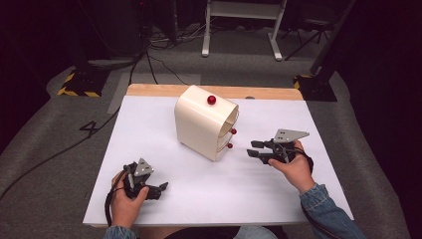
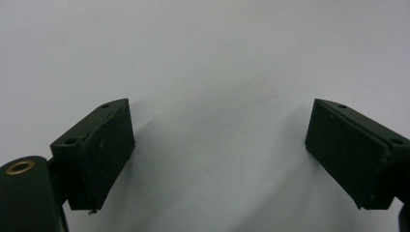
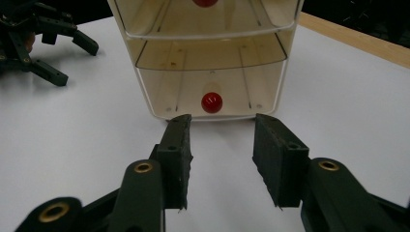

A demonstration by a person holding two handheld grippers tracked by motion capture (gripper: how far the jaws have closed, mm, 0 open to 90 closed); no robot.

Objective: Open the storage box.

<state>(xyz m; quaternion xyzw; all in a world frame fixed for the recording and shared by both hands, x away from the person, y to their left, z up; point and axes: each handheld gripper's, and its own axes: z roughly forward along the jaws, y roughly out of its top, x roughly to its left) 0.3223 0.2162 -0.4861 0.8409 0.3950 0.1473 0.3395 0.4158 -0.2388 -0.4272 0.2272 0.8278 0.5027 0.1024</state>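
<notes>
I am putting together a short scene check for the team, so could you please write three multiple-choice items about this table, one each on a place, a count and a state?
1. Where does the small cream plastic drawer cabinet stand?
A. on the white table
B. on the grey floor
C. in a hand

2. How many round red knobs show on it in the high view?
A. one
B. three
C. five

3. What is between the jaws of the right gripper?
A. a knob
B. a drawer
C. nothing

Answers: 1 A, its base rests on the tabletop; 2 B, one on top, two on the drawer fronts; 3 C, the right gripper view shows bare table between them, short of the lowest knob.
</notes>
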